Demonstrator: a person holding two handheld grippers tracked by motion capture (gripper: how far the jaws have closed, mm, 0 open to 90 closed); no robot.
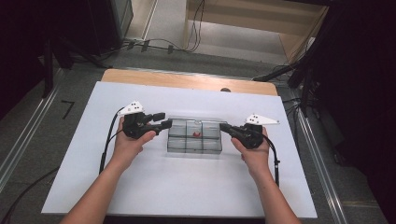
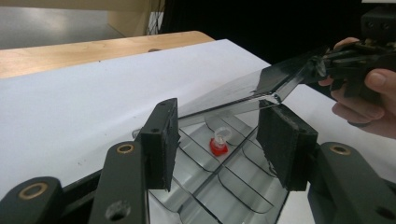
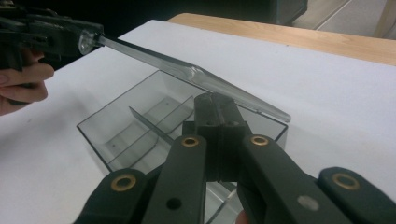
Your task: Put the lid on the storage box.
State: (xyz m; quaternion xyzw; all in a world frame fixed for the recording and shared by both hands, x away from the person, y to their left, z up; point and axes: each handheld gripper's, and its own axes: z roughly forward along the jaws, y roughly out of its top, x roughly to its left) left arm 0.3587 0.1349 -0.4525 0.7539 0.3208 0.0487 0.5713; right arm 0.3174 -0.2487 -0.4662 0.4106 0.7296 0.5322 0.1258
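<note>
A clear plastic box (image 1: pixel 187 145) sits in the middle of the white counter (image 1: pixel 140 186), split by dividers into two rows of compartments. One small thing lies in it, a red piece with a clear top (image 1: pixel 196 135). It rests on the floor of the middle compartment in the far row as the high view has it, and the left gripper view shows it (image 2: pixel 218 145) standing upright between the curved dividers.

The box's clear lid (image 2: pixel 261 86) is off the rim and hangs slanted above the compartments. It sits low at the left end of the box and higher toward the right.

The right claw (image 1: pixel 222 126) is at the right end of the box with its jaws pressed flat together. In the left gripper view its tips (image 2: pixel 322 63) pinch the raised end of the lid. From its own camera the right claw (image 3: pixel 215 100) covers that end, and the lid (image 3: pixel 187 72) runs away from it toward the other gripper.

The left claw (image 1: pixel 162 119) sits just beside the left end of the box, its jaws partly apart. In its own view the pads (image 2: pixel 161 140) stand on either side of the box with nothing pressed between them, and the low edge of the lid passes just beyond them.
</note>
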